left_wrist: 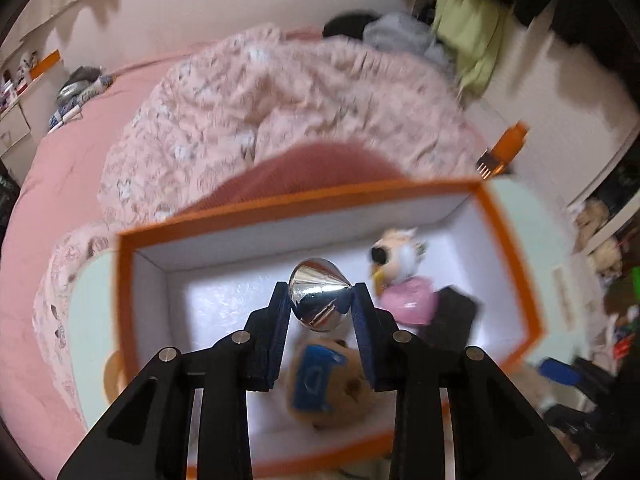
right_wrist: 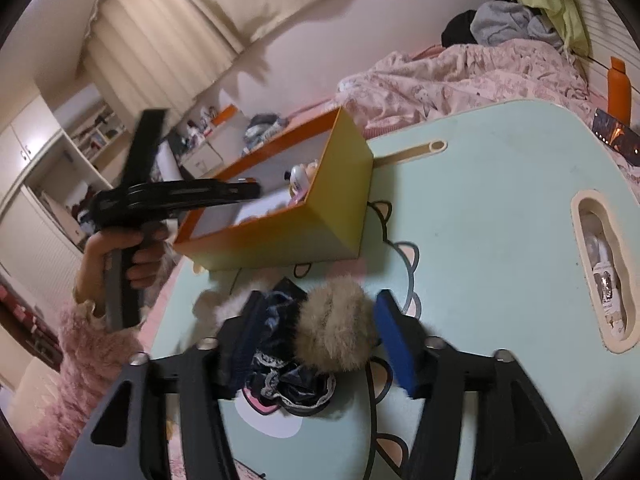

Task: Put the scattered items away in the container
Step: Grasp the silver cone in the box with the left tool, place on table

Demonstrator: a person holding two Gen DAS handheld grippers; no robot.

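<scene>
The left gripper (left_wrist: 320,300) is held above the open box (left_wrist: 280,210), pointing down into it. A shiny silver cone (left_wrist: 320,298) is clamped between its blue fingers (left_wrist: 276,340), which are drawn close together on either side of the cone. Inside the box, on its white floor, three items are seen: an owl-like plush (left_wrist: 396,260) with a pink body near the far right wall, a black object (left_wrist: 450,314) beside it, and a brown plush (left_wrist: 332,392) with a blue patch directly below the gripper. The view is blurred, so finer detail cannot be told.

In the right wrist view, the box (right_wrist: 320,220) is seen from outside, with yellow walls and an orange rim, standing on a pale green table (right_wrist: 500,200). The left gripper (right_wrist: 252,190) is seen held by a hand (right_wrist: 132,256) over the near-left end of the box.

The right gripper (right_wrist: 316,328) is positioned low over the table, in front of the box. Its blue fingers (right_wrist: 396,340) are set apart. Between them lie a beige fur pom (right_wrist: 336,324) and a dark satin scrunchie (right_wrist: 280,364) with lace trim; the pom rests partly on the scrunchie. The right finger stands clear of the pom, and the left finger lies against the scrunchie; nothing is clamped.

An orange bottle (right_wrist: 618,88) stands at the far right of the table, beside a pink quilt (right_wrist: 460,76).
</scene>
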